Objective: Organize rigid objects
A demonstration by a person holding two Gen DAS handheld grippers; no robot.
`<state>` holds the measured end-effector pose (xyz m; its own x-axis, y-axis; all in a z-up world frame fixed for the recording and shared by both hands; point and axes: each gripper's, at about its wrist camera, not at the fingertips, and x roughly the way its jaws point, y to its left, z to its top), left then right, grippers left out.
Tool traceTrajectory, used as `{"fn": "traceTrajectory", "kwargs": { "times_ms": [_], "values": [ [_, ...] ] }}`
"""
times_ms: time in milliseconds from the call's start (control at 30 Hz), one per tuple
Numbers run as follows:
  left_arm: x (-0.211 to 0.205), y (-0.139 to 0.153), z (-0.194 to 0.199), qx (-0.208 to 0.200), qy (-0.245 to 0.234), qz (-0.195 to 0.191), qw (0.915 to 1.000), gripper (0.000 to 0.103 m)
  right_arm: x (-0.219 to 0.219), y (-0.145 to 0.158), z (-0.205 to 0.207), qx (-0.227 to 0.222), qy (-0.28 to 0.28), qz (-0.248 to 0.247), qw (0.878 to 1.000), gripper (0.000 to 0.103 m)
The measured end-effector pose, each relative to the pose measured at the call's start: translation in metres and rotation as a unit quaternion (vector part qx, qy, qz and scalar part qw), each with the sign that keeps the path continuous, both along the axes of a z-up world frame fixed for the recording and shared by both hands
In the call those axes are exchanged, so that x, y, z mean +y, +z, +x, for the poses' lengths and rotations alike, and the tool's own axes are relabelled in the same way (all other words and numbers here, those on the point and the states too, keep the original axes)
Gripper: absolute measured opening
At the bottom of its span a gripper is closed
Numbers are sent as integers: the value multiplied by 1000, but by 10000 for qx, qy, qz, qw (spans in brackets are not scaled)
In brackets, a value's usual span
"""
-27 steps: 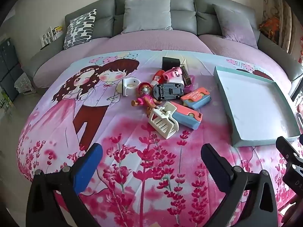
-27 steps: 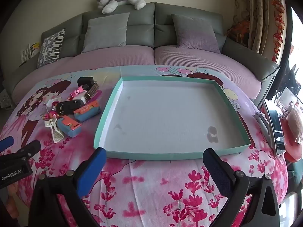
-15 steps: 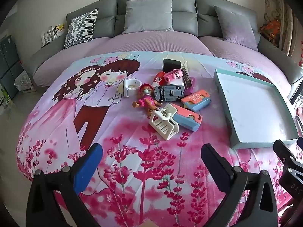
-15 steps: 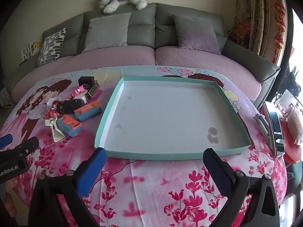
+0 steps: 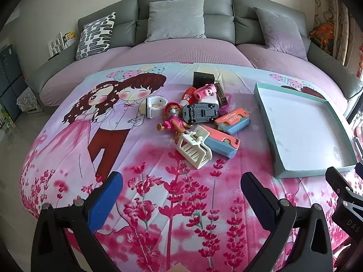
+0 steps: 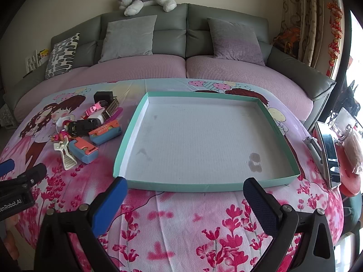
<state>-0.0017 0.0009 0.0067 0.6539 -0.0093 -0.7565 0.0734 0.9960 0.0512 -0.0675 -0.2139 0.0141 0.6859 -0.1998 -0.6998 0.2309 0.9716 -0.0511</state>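
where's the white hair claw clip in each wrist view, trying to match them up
Left wrist: the white hair claw clip lies just right of centre, at the near edge of the toy pile, ahead of the open left gripper.
Right wrist: it lies at the left, at the pile's near end, left of the tray.
Shared landmark: the teal-rimmed tray, right edge in the left view, centre in the right.
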Motion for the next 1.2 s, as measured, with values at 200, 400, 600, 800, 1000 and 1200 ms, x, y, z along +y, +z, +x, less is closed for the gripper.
{"fn": "traceTrajectory", "kwargs": {
  "times_ms": [200, 400, 600, 800, 1000, 1200],
  "values": [
    [1, 0, 0, 7, 23, 5, 10000, 103, 0, 0, 0, 0, -4, -3, 10000, 103],
    [2, 1, 1, -14, 32, -24, 10000, 103, 0, 0, 0, -3, 0, -12, 10000, 103],
    [2, 1, 1, -20, 28, -26, 10000, 103, 1, -2, 0, -1, 5, -11, 10000, 103],
    [1, 2, 1, -24, 31, -22, 10000, 103, 1, 1, 0, 11, 17, -18, 10000, 103],
    [2, 4, 2, -31, 36, -43, 10000, 103, 1, 1, 1, 10, 18, -22, 10000, 103],
    [3, 4, 2, -31, 36, -41, 10000, 103, 1, 1, 1, 13, 16, -24, 10000, 103]
  ]
}}
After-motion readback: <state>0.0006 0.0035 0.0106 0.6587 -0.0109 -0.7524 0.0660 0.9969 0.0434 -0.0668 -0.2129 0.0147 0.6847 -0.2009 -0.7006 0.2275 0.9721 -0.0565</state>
